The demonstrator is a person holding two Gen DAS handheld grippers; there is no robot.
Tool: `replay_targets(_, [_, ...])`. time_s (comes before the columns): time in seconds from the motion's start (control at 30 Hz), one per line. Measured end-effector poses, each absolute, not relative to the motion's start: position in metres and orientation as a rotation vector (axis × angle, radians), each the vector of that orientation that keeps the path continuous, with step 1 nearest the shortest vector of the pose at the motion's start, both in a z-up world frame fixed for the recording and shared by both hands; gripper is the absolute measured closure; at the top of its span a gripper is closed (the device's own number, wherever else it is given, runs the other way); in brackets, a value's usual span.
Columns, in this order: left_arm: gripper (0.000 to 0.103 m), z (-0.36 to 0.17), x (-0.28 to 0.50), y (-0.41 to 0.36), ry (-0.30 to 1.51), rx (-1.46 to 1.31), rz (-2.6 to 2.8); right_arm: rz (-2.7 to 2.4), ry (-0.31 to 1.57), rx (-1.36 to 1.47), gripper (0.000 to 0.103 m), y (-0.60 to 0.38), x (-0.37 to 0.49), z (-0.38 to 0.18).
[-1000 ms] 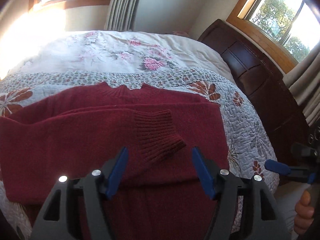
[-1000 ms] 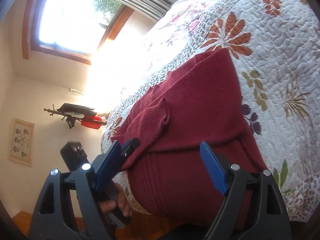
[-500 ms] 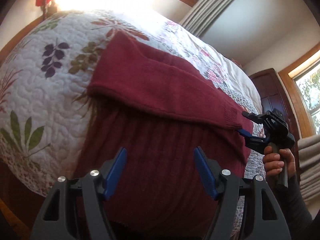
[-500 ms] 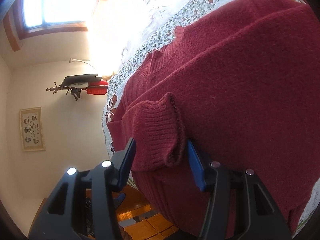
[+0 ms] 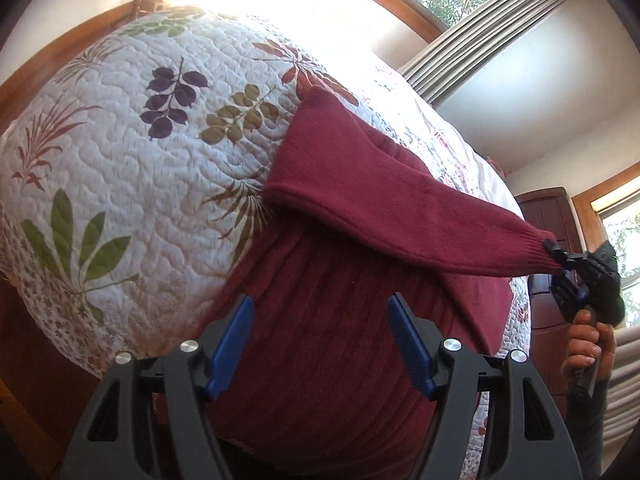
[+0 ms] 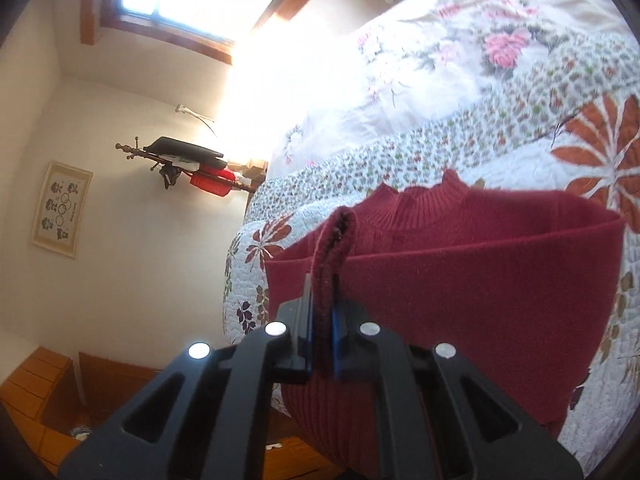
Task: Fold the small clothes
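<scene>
My right hand-held gripper [image 6: 320,332] pinches the sweater [image 5: 320,360] cuff [image 6: 334,248]. My left hand-held gripper [image 5: 320,344] hangs wide open, the sweater's hem just ahead on the bed [image 5: 120,160].

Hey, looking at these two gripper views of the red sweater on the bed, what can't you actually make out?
- Dark red knit sweater: hem cut off behind the open left gripper, left wrist view.
- Ribbed sleeve cuff: end buried between the shut right gripper's jaws, right wrist view.
- Far edge of the leaf-print quilt: washed out by window glare, both views.
</scene>
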State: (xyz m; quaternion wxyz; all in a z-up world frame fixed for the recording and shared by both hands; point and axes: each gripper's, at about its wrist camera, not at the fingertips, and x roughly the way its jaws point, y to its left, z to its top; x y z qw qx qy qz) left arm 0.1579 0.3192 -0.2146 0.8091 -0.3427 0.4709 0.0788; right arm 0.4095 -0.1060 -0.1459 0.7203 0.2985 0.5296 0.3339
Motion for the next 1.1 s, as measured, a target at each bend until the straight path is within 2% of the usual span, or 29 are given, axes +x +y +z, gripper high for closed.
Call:
replay_targets(0.07, [0.034,-0.216,0.163,0.321,1.006,-0.726,0.163,0.705,1.102,0.641,0.097,-0.132,0.399,-0.129])
replay_targets(0.17, [0.034,-0.222,0.168,0.324,1.006,-0.717,0.152,0.63,1.067,0.675,0.097,-0.173,0.387,-0.135])
replay_targets(0.47, [0.034,-0.229,0.178,0.318,1.016,-0.696,0.109,0.426,1.193,0.763,0.097,-0.224,0.367,-0.242])
replay_targets(0.63, [0.034,-0.229,0.182,0.317,1.018,-0.687,0.101,0.393,1.24,0.794,0.097,-0.226,0.363,-0.274])
replay_targets(0.77, [0.034,-0.23,0.186,0.315,1.027,-0.68,0.096,0.403,1.274,0.779,0.096,-0.223,0.365,-0.285])
replay_targets(0.8, [0.034,-0.231,0.188,0.314,1.03,-0.679,0.094,0.388,1.288,0.771,0.089,-0.225,0.366,-0.288])
replay_targets(0.83, [0.034,-0.23,0.189,0.313,1.032,-0.679,0.091,0.358,1.282,0.767,0.088,-0.232,0.365,-0.289])
replay_targets(1.0, [0.034,-0.225,0.193,0.305,1.023,-0.666,0.07,0.358,1.201,0.816,0.088,-0.255,0.35,-0.268])
replay_targets(1.1, [0.034,-0.225,0.198,0.296,1.028,-0.662,0.049,0.414,1.224,0.781,0.088,-0.243,0.346,-0.268])
